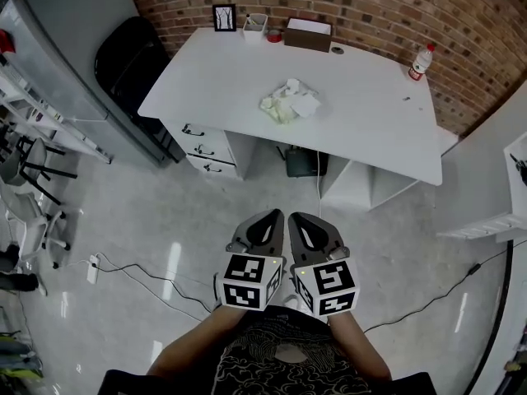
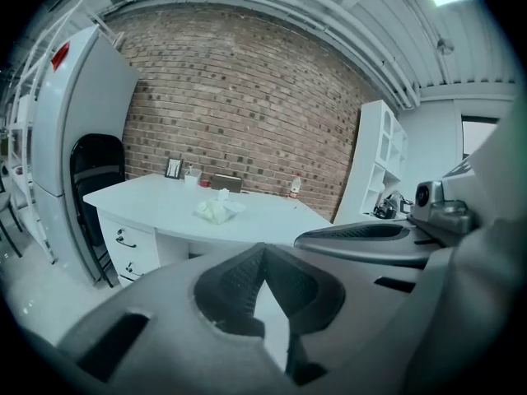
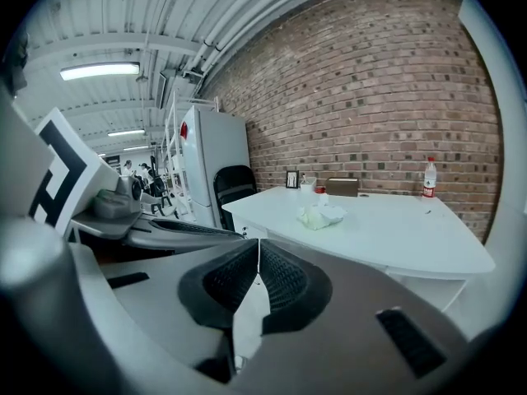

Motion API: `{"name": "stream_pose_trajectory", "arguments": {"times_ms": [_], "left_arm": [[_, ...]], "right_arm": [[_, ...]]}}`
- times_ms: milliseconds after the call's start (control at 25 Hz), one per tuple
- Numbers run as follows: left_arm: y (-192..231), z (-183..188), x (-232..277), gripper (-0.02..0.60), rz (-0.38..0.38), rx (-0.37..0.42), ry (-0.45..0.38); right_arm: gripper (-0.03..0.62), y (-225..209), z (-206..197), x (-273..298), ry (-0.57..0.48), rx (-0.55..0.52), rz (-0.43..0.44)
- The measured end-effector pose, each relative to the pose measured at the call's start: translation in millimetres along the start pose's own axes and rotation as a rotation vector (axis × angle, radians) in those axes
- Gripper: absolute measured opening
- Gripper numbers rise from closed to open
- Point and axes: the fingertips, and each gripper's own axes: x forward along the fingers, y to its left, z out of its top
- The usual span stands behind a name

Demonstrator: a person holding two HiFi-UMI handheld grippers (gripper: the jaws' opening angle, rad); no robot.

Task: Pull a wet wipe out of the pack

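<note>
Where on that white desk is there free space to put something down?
The desk is bare on its wide right half, between the wipes and the bottle, and at the front-left corner. The back edge is crowded: picture frame, cup, brown box.

You hold your left gripper [image 1: 265, 220] and right gripper [image 1: 303, 223] side by side, low before your body, just beside each other, both pointing forward; each has its jaws pressed together at the tips, nothing between them; your left forearm [image 1: 193, 340] and right forearm [image 1: 356, 342] angle inward toward them.
</note>
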Motion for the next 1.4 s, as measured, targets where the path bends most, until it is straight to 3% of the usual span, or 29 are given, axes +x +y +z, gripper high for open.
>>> {"name": "stream_pose_trajectory", "arguments": {"times_ms": [800,1400], "left_arm": [[117,58,62,0.011,-0.18,0.053,0.045],[147,79,94,0.011,-0.2,0.05,0.038]], "right_arm": [[0.018,9,59,131,0.035,0.048,-0.137],[0.018,-13,79,170,0.027,0.057,-0.173]]}}
